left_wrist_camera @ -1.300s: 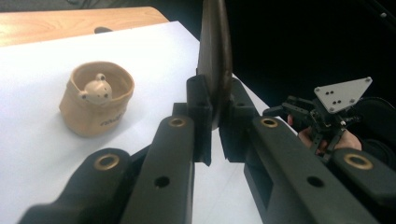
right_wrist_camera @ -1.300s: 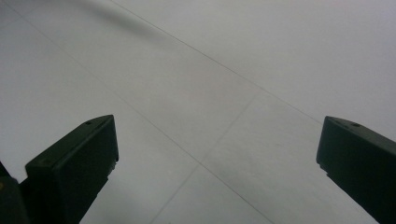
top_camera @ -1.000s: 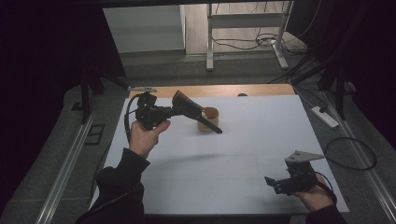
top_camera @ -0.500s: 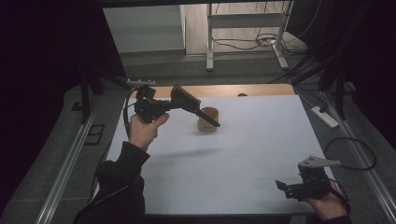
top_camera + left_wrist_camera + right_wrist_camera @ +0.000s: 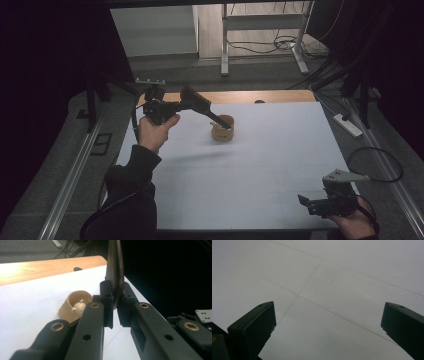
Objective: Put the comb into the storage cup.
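Left gripper (image 5: 187, 102) clamped on a dark flat wooden utensil (image 5: 202, 106): broad paddle end at the jaws, thin handle running down and away to the right. In the left gripper view its jaws are nearly together, pinching the utensil's (image 5: 115, 272) thin edge, which stands upright between the pads; surface looks smooth and dark brown with a slight sheen.

The utensil's narrow tip sits at or just over the rim of a small round tan cup (image 5: 222, 128); from the high view I cannot tell whether it touches. The cup stands upright on the white paper sheet (image 5: 260, 165), towards the far side and left of centre. The left gripper view looks into the cup (image 5: 75, 305): thick walls, matte tan like wood or ceramic, with a small pale lumpy piece (image 5: 79, 306) inside near the bottom. The high view is too coarse to show that content.

Right gripper (image 5: 320, 204) is at the near right corner of the sheet, well apart from the cup, with a grey three-cornered plate on top. Its jaws stand wide apart with nothing between them; the right gripper view has bare white paper (image 5: 332, 290) with faint crease lines crossing it.

A light wooden tabletop strip (image 5: 250, 96) runs past the sheet's far edge, with a small dark hole in it.
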